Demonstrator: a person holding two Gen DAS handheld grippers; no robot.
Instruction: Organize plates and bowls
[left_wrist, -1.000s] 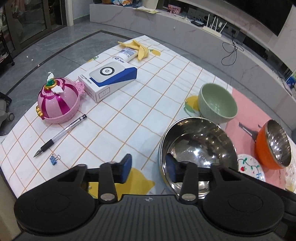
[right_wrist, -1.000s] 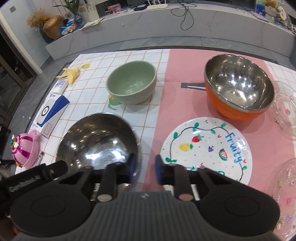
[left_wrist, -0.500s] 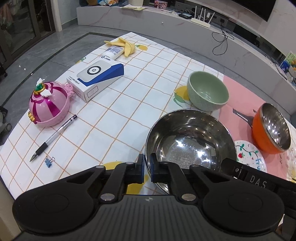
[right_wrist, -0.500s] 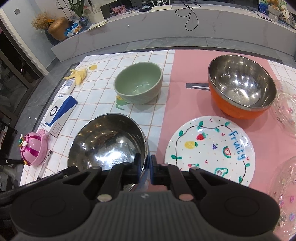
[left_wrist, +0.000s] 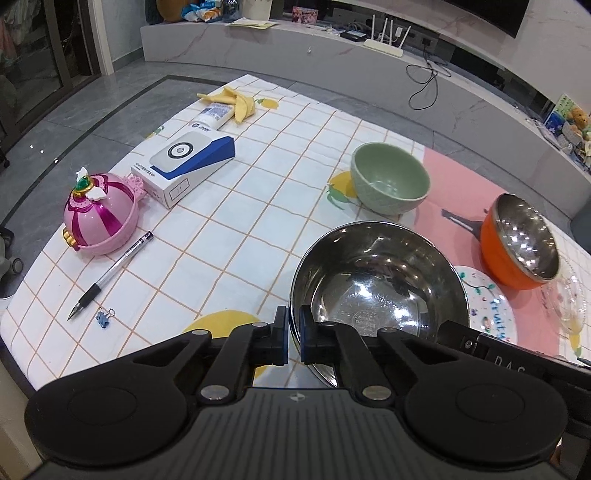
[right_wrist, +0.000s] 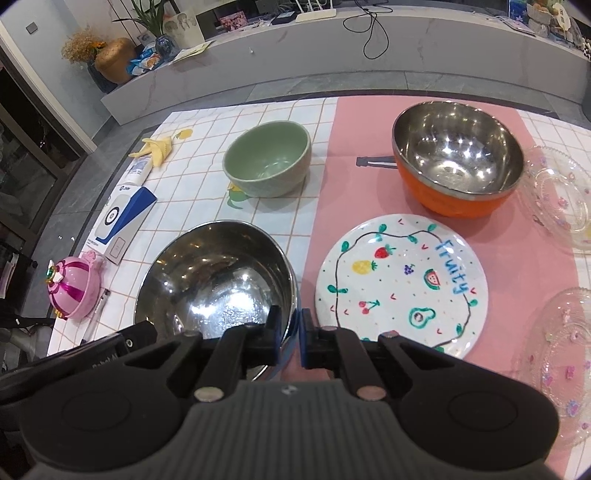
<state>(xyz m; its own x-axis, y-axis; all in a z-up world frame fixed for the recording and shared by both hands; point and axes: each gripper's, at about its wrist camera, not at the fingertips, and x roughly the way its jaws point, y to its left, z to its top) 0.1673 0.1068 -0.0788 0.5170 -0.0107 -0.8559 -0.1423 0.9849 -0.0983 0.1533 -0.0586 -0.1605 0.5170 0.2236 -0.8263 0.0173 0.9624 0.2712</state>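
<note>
Pinching the steel bowl, lower centre, by opposite rims, my left gripper and right gripper were clamped shut; light, rigid, probably slippery.

Pink toy case, pen, blue binder clip, white-blue box, tube, banana peel

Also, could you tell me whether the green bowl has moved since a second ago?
No. The green bowl still sits by the same lemon print, just left of the pink mat.
</note>
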